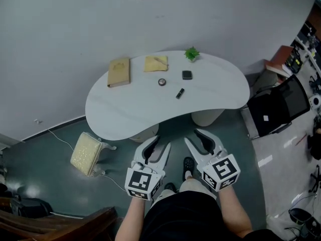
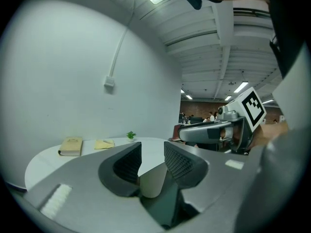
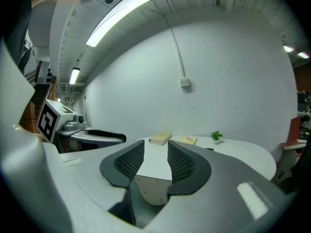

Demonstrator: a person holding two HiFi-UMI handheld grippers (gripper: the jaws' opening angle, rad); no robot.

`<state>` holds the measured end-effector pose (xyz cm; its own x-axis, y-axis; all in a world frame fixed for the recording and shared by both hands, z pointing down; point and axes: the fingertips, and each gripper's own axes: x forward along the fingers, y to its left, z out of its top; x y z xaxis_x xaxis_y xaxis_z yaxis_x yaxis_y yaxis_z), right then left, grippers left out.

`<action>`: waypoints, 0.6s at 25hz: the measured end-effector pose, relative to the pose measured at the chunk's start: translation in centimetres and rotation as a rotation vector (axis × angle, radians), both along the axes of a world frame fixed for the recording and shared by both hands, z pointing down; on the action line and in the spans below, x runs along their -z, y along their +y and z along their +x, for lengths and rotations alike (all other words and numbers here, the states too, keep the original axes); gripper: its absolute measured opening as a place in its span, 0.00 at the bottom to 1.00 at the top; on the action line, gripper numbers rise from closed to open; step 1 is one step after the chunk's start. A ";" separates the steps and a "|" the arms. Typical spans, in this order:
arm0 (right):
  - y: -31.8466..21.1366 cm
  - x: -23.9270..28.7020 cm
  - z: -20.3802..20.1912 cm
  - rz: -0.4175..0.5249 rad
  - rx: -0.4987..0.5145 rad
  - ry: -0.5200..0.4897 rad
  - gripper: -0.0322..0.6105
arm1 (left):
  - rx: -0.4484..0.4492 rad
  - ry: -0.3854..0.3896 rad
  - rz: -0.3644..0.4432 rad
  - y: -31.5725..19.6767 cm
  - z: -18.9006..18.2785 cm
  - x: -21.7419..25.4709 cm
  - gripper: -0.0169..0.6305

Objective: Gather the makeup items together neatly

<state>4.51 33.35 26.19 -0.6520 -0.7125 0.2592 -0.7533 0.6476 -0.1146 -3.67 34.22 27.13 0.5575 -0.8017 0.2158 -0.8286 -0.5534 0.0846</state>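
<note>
White and kidney-shaped, the table [image 1: 115, 109] carries 3 small makeup items, each apart from the others: a round compact [image 1: 162, 82] near the middle, a dark square case [image 1: 187, 75] to its right, and a short dark tube [image 1: 180, 93] nearer us. Behind them lie a tan book [image 1: 119, 72], a yellow pad [image 1: 156, 63] and a little green plant [image 1: 191, 54]. We hold the left gripper [image 1: 160, 143] and the right gripper [image 1: 193, 137] side by side, short of the table's near edge; both sets of jaws stand apart with nothing between them
</note>
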 end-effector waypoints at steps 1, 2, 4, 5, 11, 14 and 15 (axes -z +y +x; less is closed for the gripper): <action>-0.8 0.1 0.3 -0.003 0.002 0.002 0.27 | 0.004 -0.002 -0.001 -0.7 0.1 0.1 0.25; -1.6 0.2 0.6 -0.007 0.005 0.003 0.30 | 0.008 -0.004 -0.001 -1.4 0.3 0.2 0.26; -3.1 0.4 1.3 -0.008 0.007 -0.002 0.33 | 0.015 -0.011 -0.002 -2.6 0.6 0.3 0.28; -3.8 0.5 1.7 -0.007 0.007 -0.005 0.33 | 0.019 -0.015 -0.004 -3.3 0.7 0.3 0.29; -8.0 0.4 4.2 -0.020 0.030 -0.005 0.34 | 0.042 -0.032 -0.022 -7.2 2.8 -0.1 0.29; -9.9 0.1 5.4 -0.024 0.049 -0.015 0.34 | 0.050 -0.045 -0.035 -8.9 4.3 -0.6 0.29; -10.6 0.0 5.7 -0.027 0.058 -0.023 0.34 | 0.053 -0.049 -0.041 -9.5 4.7 -0.8 0.29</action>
